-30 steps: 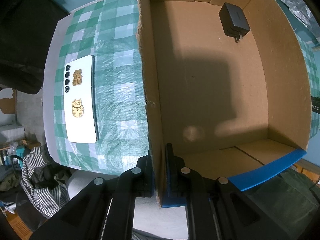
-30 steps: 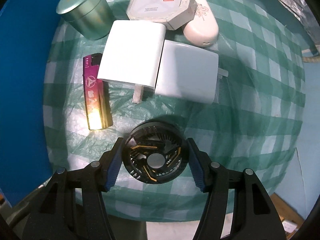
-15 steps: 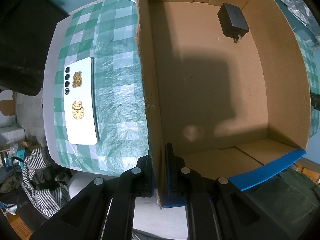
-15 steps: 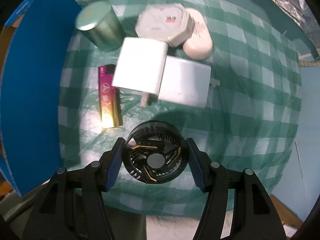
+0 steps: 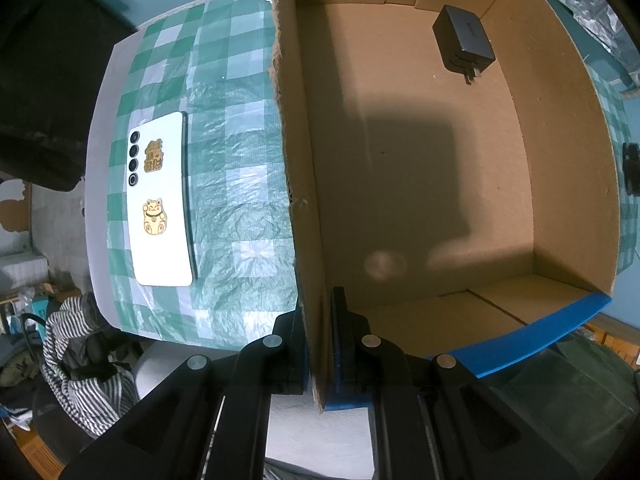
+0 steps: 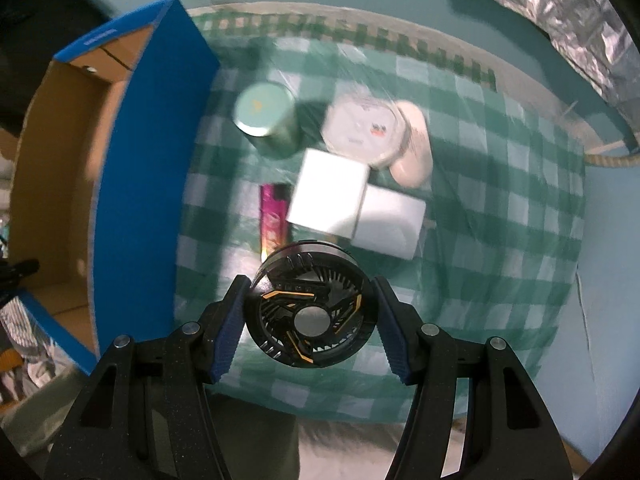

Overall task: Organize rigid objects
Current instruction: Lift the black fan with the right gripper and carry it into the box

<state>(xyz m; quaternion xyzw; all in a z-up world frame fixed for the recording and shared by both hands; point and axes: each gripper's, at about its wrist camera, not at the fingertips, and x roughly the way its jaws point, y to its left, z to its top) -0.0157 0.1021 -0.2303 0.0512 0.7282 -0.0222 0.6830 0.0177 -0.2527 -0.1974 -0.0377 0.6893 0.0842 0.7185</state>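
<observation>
So this sorting job is barely started as far as I can tell. The cardboard box [image 5: 420,180] has exactly one thing in it, a black charger [image 5: 464,42] sitting up in the far corner, and the rest of the floor in there is bare. The left tongs [image 5: 320,344] are pinched together on the box's side wall, one finger inside and one outside, looks like they're just steadying it. The right tongs [image 6: 310,316] are clamped on a round black fan [image 6: 310,306] with orange trim, held up off the checkered surface [image 6: 500,240] and not over the box [image 6: 132,160] yet, which sits off to that hand's left. So I'd guess the fan is item number two, mid-trip. Everything else is out on the cloth: a green tin [image 6: 266,120], an octagonal white case [image 6: 362,130], a pale oval thing [image 6: 414,156] touching it, two white blocks [image 6: 328,194] side by side (chargers I think, that view's blurry), and a pink lighter [image 6: 274,216] next to them. There's also a white phone [image 5: 160,200] with cat stickers lying face down on the other side of the box. That's seven-ish to go.
</observation>
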